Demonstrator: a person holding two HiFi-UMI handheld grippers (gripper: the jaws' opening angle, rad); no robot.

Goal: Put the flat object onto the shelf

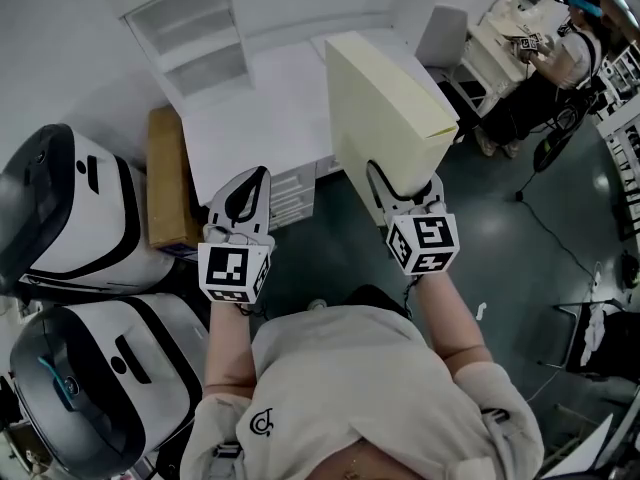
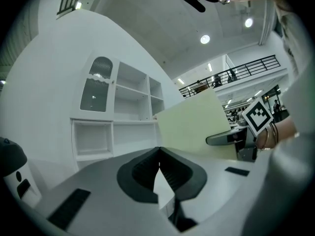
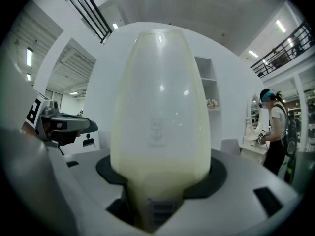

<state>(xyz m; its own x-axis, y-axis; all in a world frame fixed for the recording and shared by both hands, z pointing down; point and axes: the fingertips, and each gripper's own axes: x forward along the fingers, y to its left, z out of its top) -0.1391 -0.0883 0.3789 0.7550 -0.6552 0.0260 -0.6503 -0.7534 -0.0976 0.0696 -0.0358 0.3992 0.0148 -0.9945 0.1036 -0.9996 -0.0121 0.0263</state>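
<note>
The flat object (image 1: pixel 390 98) is a pale yellow slab, held up on edge over the white cabinet top. My right gripper (image 1: pixel 405 183) is shut on its near lower edge. In the right gripper view the slab (image 3: pixel 160 112) fills the middle and stands between the jaws (image 3: pixel 157 200). My left gripper (image 1: pixel 250 183) is level beside it on the left, shut with nothing in it; its tips meet (image 2: pixel 158 154). The white shelf unit (image 1: pixel 195 38) stands ahead at the back left, with open compartments (image 2: pixel 133 100). The slab (image 2: pixel 194 127) shows right of the shelf in the left gripper view.
Two large white and black machines (image 1: pixel 70 218) (image 1: pixel 90 368) stand at the left. A brown cardboard box (image 1: pixel 168 178) lies beside the white cabinet (image 1: pixel 260 108) with drawers. Another person (image 1: pixel 560 58) works at a desk at the far right, near a grey chair (image 1: pixel 440 33).
</note>
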